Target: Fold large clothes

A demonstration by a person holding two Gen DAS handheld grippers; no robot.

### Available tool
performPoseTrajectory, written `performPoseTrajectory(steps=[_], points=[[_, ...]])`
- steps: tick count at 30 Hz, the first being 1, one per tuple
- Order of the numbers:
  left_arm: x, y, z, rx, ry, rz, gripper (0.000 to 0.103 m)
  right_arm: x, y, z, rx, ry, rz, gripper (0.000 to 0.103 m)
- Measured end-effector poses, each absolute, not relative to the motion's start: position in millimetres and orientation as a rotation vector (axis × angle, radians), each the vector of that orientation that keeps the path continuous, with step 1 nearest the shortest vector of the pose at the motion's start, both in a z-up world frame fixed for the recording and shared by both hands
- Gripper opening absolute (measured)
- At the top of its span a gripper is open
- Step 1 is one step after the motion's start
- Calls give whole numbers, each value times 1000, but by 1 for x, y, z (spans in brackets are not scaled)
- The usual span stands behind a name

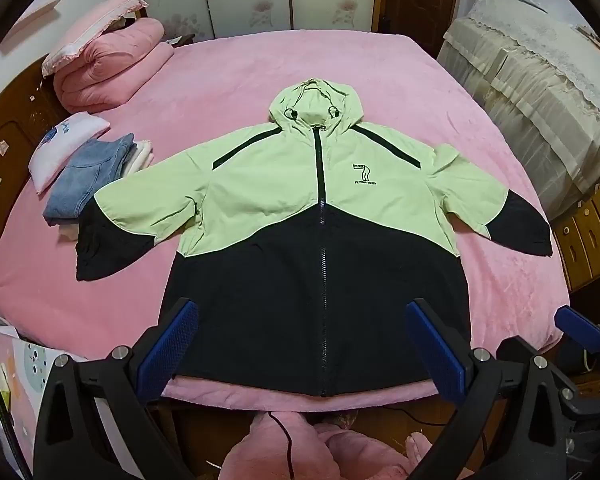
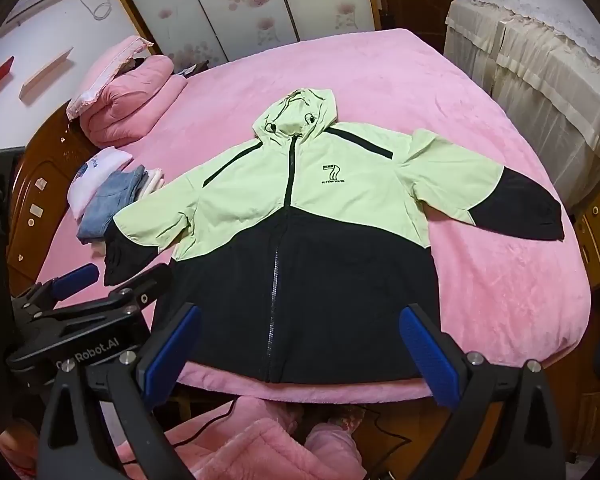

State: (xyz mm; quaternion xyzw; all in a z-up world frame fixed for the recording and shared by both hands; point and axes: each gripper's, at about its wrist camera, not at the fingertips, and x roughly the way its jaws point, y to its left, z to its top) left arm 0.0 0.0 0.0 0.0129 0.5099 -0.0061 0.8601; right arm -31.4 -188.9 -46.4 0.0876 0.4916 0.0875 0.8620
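Note:
A hooded jacket [image 1: 320, 208], light green above and black below, lies spread face up on the pink bed [image 1: 236, 80]. Its zip is closed, both sleeves are out to the sides and the hood points away from me. My left gripper [image 1: 304, 336] hangs open above the jacket's black hem at the bed's near edge, with nothing between its blue pads. In the right wrist view the jacket [image 2: 308, 208] lies the same way. My right gripper [image 2: 300, 340] is open over the hem, also empty. The left gripper [image 2: 112, 280] is to its left, near the left sleeve's cuff.
Folded jeans [image 1: 88, 176] on pale clothes lie by the jacket's left sleeve, with a white pillow [image 1: 64, 140] and a folded pink quilt [image 1: 112, 64] beyond. A wooden headboard [image 1: 4, 152] lines the left. Cloth-covered furniture [image 1: 540, 92] stands to the right. Pink fluffy fabric [image 1: 284, 448] and a cable lie below.

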Motion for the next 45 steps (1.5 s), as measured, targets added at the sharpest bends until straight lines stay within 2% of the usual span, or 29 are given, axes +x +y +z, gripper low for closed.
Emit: performPoseTrajectory(steps=[45], points=[[-6,-6,2,58,1067,-12,102,-36,-195,-46,189,1031,170,98]])
